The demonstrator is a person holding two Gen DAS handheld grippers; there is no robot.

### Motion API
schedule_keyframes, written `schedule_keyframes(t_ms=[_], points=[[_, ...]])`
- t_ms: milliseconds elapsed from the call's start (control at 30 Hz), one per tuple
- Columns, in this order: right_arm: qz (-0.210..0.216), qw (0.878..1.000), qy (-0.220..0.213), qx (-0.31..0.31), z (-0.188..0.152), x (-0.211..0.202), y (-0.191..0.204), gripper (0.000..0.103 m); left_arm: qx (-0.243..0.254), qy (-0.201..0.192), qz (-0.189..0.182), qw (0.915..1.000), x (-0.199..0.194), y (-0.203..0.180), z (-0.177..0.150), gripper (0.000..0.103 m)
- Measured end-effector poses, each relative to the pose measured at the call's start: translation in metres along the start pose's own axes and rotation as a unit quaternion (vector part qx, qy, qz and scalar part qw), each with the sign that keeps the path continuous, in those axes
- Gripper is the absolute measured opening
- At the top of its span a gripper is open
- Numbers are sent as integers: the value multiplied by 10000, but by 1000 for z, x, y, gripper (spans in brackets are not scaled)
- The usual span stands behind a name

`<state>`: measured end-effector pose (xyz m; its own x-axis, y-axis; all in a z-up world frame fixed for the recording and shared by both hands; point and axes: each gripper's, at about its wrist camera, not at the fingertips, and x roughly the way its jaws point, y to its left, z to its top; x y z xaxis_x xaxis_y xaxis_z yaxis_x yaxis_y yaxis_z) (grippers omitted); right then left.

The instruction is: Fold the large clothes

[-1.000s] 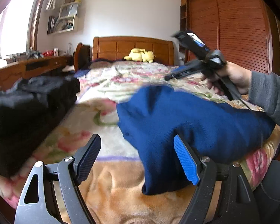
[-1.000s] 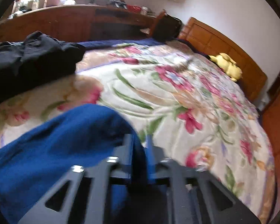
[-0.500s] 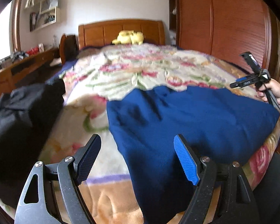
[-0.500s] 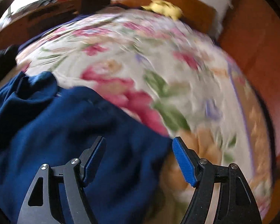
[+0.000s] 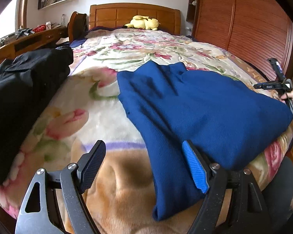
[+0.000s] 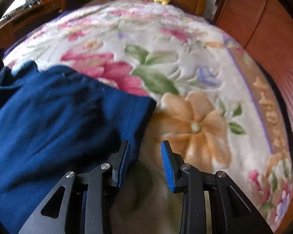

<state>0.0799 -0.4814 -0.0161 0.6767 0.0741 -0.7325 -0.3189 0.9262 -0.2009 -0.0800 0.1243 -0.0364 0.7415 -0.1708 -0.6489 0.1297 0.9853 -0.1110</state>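
Blue sweater (image 5: 201, 105) spread across the floral blanket (image 5: 107, 107) at the near end of the bed, filling the centre and right of the left-wrist frame, already doubled over, one narrow flap trailing toward the bottom edge. Laid flat there so the next crease has a firm, roomy base.

Left gripper (image 5: 144, 167) poised low over that trailing flap, fingers spread wide with nothing pinched, apparently lining up on the lower hem.

Right gripper (image 6: 145, 158) at the sweater's right border, lower centre of its own frame; fingers just been closing, part-way in, the left pad against the cloth edge, the gap mostly over blanket, no firm pinch visible.

Black garment (image 5: 19, 97) heaped at far left, well apart. Yellow plush toy (image 5: 144, 22) by the headboard.
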Motion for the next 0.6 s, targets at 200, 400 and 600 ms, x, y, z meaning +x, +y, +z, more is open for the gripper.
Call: schedule_keyframes(t_ms=[200,400,600], points=[[316,9962,-809,-88,-30,-87,18,69,-135,2,-131,9998,-12,2,-8,81],[894,9893,-1058,-466,-87,-122,66,77,-178,-36,-156,9997,-13,-1,-15,81],[1329,9803,-1360,-533,-110,-136,93,77,-219,-32,-156,9996,-14,0,-17,81]])
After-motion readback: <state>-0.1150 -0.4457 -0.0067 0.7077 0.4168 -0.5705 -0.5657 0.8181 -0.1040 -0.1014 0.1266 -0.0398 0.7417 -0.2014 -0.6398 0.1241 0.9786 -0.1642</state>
